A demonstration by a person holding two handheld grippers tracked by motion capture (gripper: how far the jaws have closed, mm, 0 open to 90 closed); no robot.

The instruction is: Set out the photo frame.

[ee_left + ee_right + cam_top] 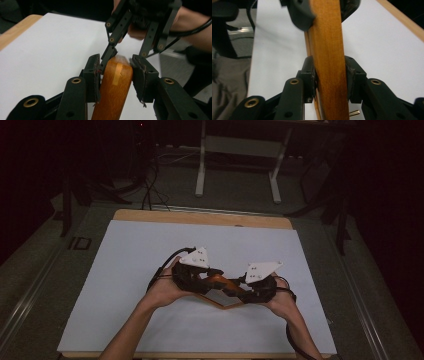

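Wooden, glossy rounded bar (329, 62) pinched between matte black claws.

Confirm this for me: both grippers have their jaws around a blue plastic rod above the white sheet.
Wrong on the rod: it is an orange-brown wooden piece, as the left gripper view shows. The left gripper and right gripper do have jaws around it above the white sheet.

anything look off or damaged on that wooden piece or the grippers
The wooden piece has a pale scuffed strip near its rounded end. The left gripper also has frayed padding along its jaws. Otherwise the wood, held between both grippers, looks intact.
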